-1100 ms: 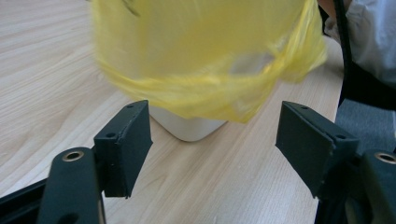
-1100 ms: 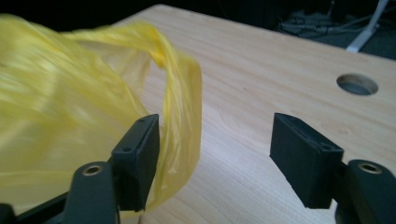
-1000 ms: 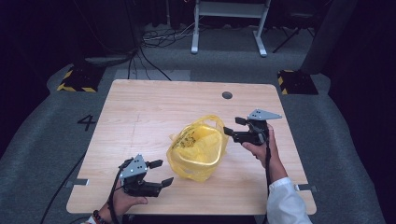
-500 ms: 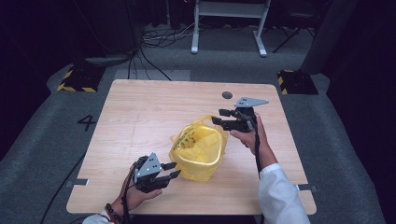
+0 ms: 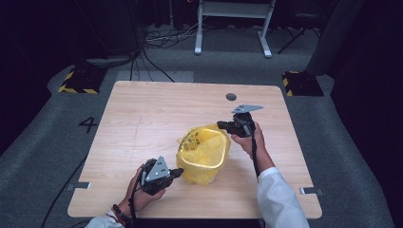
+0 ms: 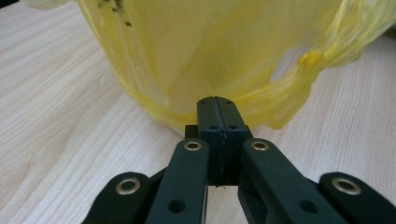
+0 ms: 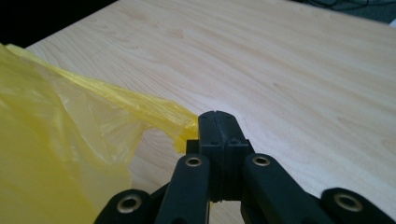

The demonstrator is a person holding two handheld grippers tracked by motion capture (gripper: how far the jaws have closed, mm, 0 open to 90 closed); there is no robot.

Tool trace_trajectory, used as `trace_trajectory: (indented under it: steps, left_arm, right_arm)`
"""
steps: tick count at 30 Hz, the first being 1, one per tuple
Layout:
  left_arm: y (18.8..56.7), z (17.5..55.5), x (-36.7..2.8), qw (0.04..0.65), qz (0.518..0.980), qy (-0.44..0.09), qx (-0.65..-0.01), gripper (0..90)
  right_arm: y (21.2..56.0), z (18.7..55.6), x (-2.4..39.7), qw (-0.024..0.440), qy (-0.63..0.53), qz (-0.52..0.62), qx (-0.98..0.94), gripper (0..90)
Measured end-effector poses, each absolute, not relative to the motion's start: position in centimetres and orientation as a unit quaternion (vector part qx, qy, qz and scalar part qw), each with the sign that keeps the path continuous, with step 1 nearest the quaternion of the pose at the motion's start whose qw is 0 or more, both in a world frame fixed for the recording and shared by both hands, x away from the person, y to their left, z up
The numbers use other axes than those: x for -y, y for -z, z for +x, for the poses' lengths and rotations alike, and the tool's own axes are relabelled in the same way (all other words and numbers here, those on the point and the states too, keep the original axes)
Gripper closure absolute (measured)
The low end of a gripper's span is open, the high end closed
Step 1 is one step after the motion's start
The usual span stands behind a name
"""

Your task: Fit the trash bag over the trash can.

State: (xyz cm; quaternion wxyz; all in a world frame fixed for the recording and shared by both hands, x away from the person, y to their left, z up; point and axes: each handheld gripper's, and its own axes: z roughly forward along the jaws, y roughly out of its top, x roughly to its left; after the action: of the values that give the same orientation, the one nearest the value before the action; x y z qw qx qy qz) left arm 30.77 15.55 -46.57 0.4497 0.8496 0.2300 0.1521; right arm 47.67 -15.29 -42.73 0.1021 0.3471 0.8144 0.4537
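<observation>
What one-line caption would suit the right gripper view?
Right gripper, jaws shut, pinching an edge of the yellow plastic bag above the wooden table.

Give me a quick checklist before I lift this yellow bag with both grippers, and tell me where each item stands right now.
1. Left gripper closed on the yellow bag: ok. Its fingers have just closed and pinch the rolled near edge.
2. Right gripper closed on the bag: ok. It has just closed on a twisted bit of the far rim.
3. Grips on opposite sides of the bag: ok in the high view.
4. Enough plastic in each pinch to hold: cannot tell.
5. Bag resting on the table, mouth open upward: ok.
6. What is inside the bag and how heavy it is: cannot tell.
</observation>
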Motion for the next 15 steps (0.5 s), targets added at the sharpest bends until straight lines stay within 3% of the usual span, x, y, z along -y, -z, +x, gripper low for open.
trace_trajectory:
  steps: [13,15]
  left_arm:
    - [48.1,30.8,-15.4,0.423,0.861,-0.162,-0.232,90.0]
    - [47.9,30.7,-15.7,0.432,0.858,-0.160,-0.228,89.7]
  right_arm:
    - [45.9,47.2,16.0,0.069,-0.443,0.359,-0.818,90.0]
    - [45.9,46.8,16.4,0.079,-0.449,0.369,-0.810,86.1]
